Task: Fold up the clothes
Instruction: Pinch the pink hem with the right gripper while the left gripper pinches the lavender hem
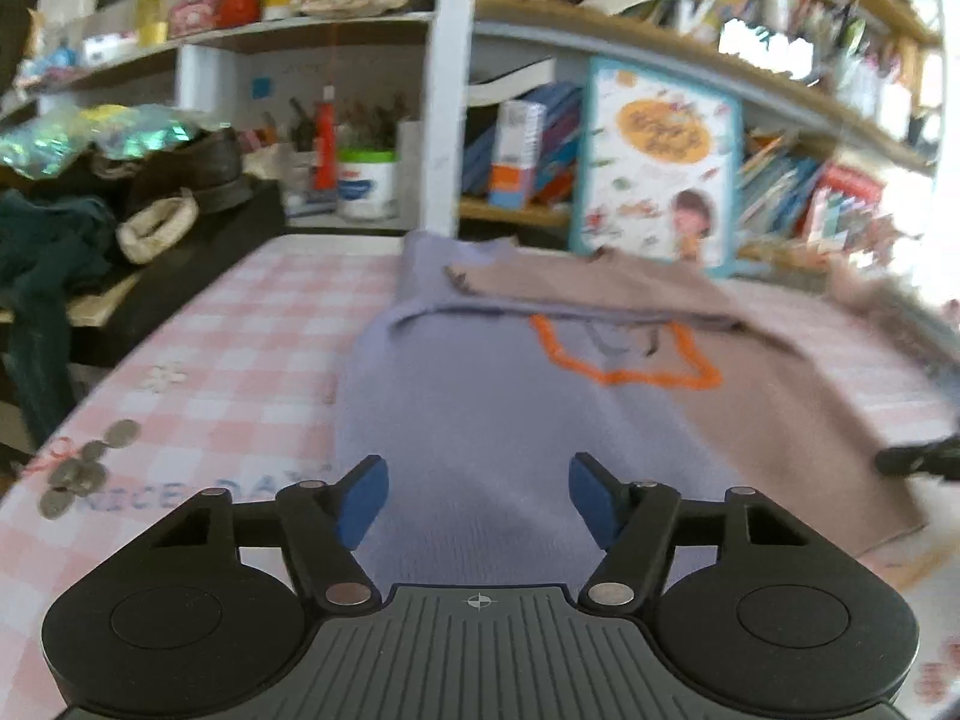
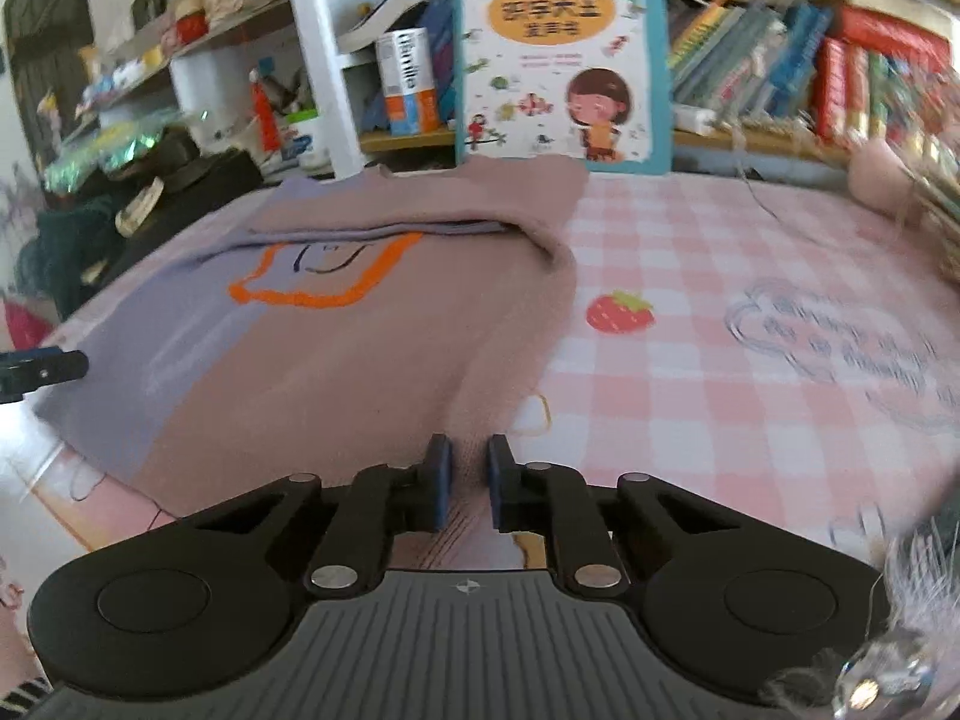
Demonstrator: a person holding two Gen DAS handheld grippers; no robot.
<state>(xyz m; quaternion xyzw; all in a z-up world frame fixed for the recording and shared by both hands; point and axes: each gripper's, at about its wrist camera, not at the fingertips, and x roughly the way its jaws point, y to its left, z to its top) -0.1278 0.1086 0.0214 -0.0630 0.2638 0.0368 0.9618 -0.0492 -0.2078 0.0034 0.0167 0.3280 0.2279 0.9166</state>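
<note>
A: Left tool (image 1: 478, 498), my view: blue pads (image 1: 360, 501) spread wide apart, nothing between them; it hangs over the lilac half of the sweater (image 1: 480, 420); what do you read on the other side?

B: Right tool (image 2: 465, 489), my view: pads (image 2: 441, 480) drawn close together, pinching the near hem of the sweater (image 2: 336, 360) on its tan half.

A: Position of the garment, as I see it: spread on the bench (image 1: 240, 330) under a pink checked cloth; its far part is doubled over toward me, the fold edge crossing just above the orange outline (image 1: 624, 360).

B: Agreed; the orange outline (image 2: 324, 282) shows below that fold in my view too; a picture book (image 2: 561, 54) stands upright just behind the garment, against the shelves (image 2: 780, 144); a printed strawberry (image 2: 618, 312) lies on the cloth beside the tan edge.

A: Coins (image 1: 84, 474) lie at the left of the bench, apart from the sweater.
</note>
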